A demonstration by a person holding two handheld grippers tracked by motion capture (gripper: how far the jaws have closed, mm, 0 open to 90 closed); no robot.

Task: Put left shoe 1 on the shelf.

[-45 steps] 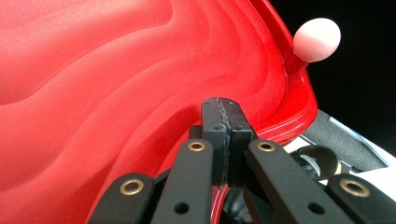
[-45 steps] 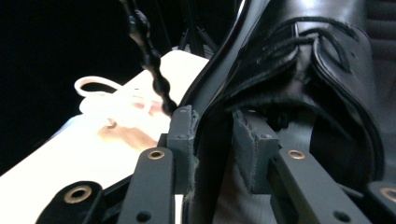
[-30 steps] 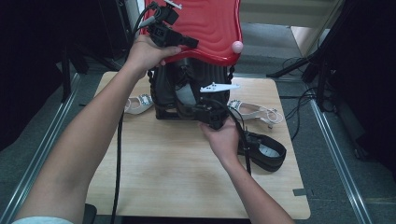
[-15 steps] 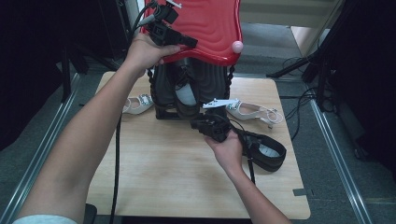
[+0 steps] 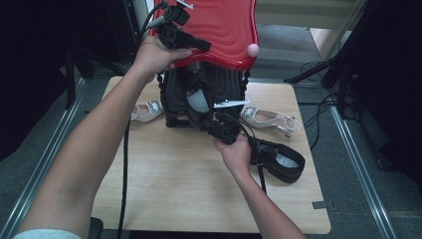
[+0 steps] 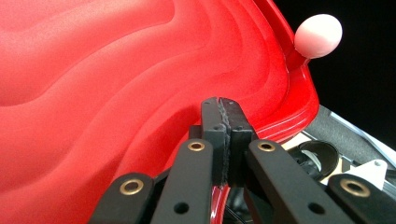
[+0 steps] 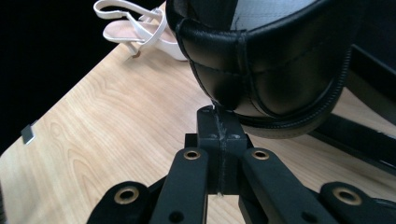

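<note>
White sandals (image 5: 271, 118) number two (black shoes (image 5: 278, 160) two also), red lid (image 5: 219, 30) one.

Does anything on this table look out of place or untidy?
Yes. The white sandals are split up: one lies left of the black shoe box, the other right of it. A black shoe lies alone on the table.
</note>
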